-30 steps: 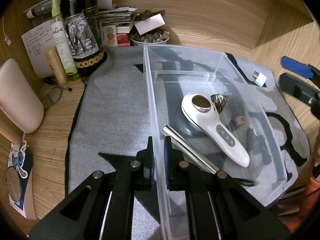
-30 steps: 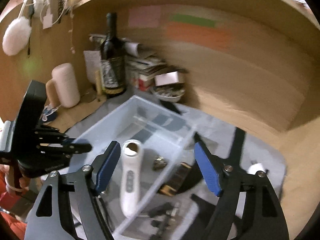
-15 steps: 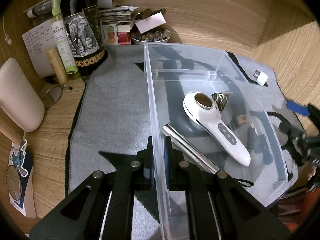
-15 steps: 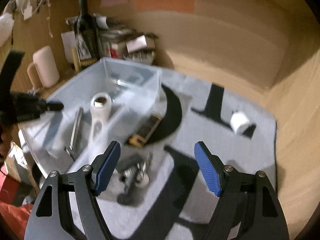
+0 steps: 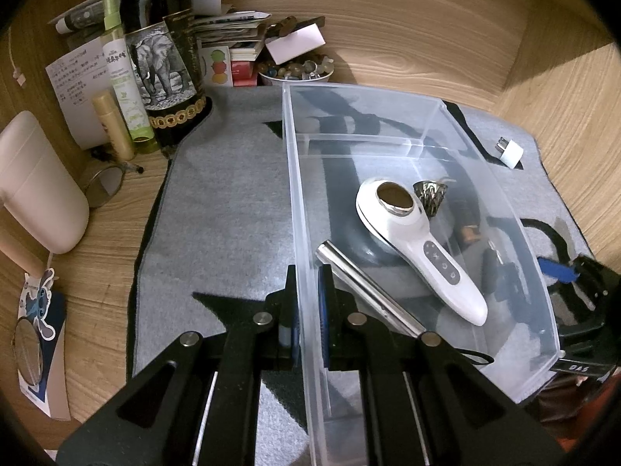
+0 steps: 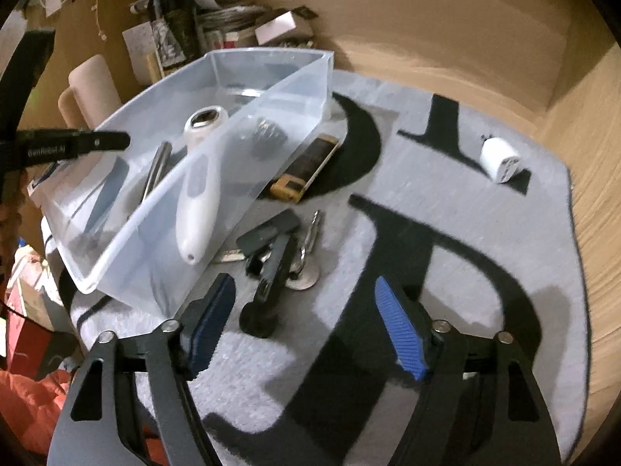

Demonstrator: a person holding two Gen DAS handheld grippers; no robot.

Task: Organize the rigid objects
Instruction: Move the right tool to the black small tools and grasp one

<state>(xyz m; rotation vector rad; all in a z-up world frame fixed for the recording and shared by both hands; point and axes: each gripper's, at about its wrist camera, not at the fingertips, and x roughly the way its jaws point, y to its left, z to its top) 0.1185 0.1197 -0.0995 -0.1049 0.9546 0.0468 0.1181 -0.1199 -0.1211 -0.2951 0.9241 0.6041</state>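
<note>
My left gripper (image 5: 308,306) is shut on the near wall of a clear plastic bin (image 5: 295,178) on the grey mat. The bin holds a white handheld device (image 5: 419,240), a metal tube (image 5: 365,287) and a small shiny cup (image 5: 429,192). My right gripper (image 6: 306,322) is open and empty, low over the mat beside the bin (image 6: 271,93). Just ahead of it lie a black handled tool (image 6: 271,275), a black flat piece (image 6: 268,231), a metal bit with a round disc (image 6: 306,268) and a gold-and-black lighter (image 6: 310,167). A white plug adapter (image 6: 500,159) lies farther right.
A dark bottle (image 5: 163,50), spray bottle (image 5: 124,77), gold tube (image 5: 112,124), bowl of beads (image 5: 295,72) and stacked papers stand at the back left. A beige container (image 5: 35,186) and small mirrors lie left. Wooden walls close the back and right.
My right gripper has swung down and in, from high above the bin to low over the mat beside the black tool. The left gripper has held still on the bin wall.
</note>
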